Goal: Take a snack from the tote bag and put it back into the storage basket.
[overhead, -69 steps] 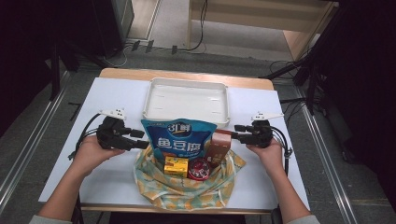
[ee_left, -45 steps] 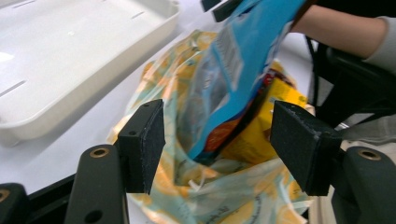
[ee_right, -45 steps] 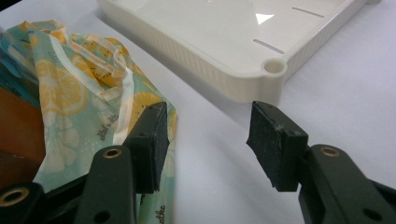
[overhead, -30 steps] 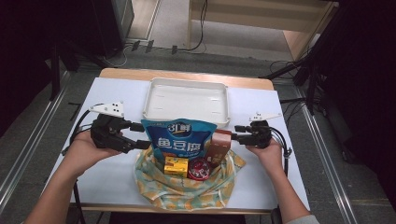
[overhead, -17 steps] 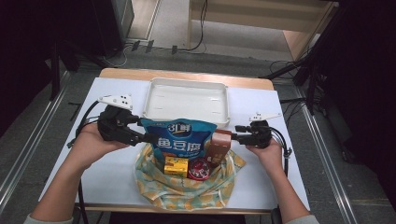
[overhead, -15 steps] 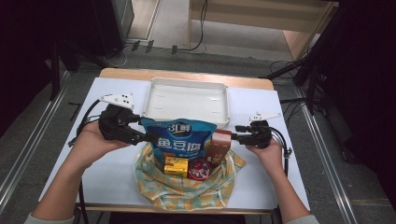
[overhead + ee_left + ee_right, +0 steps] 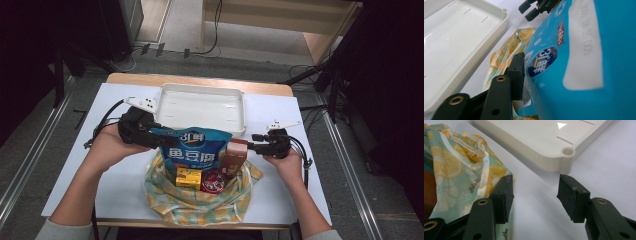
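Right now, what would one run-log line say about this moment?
left gripper: shut on blue snack bag | right gripper: open, beside fruit-print bag | white tray: empty

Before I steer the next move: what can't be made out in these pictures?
- Left gripper: in its own view the blue snack bag hides one of the jaws, so the grip is unconfirmed.
- Brown carton: bag covers its left side in the high view.
- Red tin: label too small there.
- Fruit-print bag: cut off by the right gripper view's left edge.
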### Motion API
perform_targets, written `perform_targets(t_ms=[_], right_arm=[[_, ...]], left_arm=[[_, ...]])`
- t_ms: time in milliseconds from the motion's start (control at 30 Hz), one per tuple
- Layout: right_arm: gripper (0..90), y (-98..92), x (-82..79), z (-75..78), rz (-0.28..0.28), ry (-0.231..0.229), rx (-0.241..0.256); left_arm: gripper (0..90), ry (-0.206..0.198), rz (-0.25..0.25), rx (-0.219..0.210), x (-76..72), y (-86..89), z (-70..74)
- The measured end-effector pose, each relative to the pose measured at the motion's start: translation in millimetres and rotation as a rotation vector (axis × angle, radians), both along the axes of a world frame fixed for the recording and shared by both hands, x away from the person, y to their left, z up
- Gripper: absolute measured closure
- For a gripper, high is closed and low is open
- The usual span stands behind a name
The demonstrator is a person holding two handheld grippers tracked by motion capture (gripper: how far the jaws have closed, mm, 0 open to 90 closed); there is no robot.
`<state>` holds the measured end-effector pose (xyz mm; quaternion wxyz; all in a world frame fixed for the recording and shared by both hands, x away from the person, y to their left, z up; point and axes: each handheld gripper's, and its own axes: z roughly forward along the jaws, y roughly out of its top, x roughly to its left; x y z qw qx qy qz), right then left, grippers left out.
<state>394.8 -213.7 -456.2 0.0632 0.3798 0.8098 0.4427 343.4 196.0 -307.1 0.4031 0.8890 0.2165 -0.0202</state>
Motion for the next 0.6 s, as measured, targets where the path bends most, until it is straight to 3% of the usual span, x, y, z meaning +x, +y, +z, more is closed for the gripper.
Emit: perform_targets(t_ms=[133,467,600], right_arm=[[47.4,0.1,0.4,-0.3,0.0,0.001,0.0],[47.6,2.1,0.2,-0.2,0.013,-0.007,-0.004],[47.6,2.2,0.2,-0.3,0.014,-0.006,-0.002]], left_arm=[[66.6,-0.007,-0.006,0.006,0.7,-3.5,-4.9],[82.0,0.004,-0.035,-0.068,5.4,1.9,-14.0],[83.5,0.005,-0.028,-0.073,5.6,1.9,-14.4]])
